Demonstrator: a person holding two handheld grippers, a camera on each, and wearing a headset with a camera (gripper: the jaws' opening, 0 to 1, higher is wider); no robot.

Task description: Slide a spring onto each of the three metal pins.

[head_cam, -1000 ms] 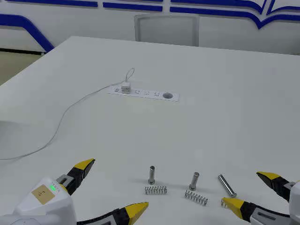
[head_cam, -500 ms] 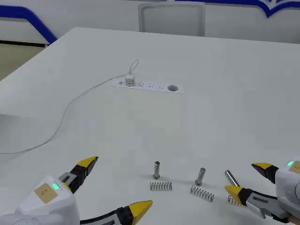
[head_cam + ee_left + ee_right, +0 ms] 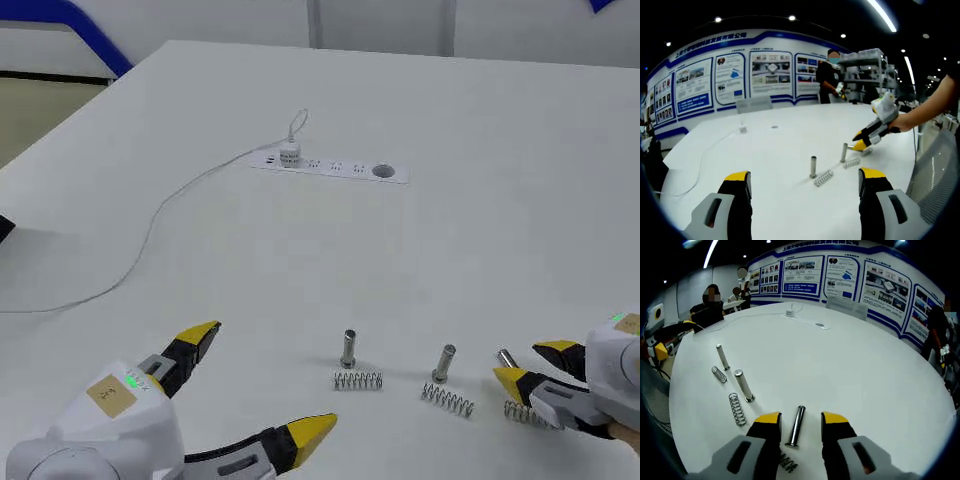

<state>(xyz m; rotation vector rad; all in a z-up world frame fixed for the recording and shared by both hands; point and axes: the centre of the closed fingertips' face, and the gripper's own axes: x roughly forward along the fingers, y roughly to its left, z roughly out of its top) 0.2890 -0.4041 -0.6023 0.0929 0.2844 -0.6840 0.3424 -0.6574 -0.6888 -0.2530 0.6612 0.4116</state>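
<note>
On the white table, close to its near edge, we see three metal pins in a row, each with a spring lying by it. The left pin stands upright on its wider foot, and the first spring lies flat just in front of it, on our side. The middle pin stands upright too, with the second spring lying slantwise just in front of it. The third pin lies flat on the table, its wider end pointing back toward the right gripper. The third spring lies just beside that pin and is partly hidden under the gripper's near jaw. None of the springs is on a pin.

We see the right gripper's jaws parted, one on each side of the lying pin. The right gripper view shows a gap on both sides, so they do not touch it. The left gripper sits low over the table to the left of the pins, its jaws spread wide with nothing between them. Its own view looks across the two upright pins to the right gripper, held by a hand.

Farther back on the table we see a power strip with a white plug in it. A cable trails from the plug toward the left.
</note>
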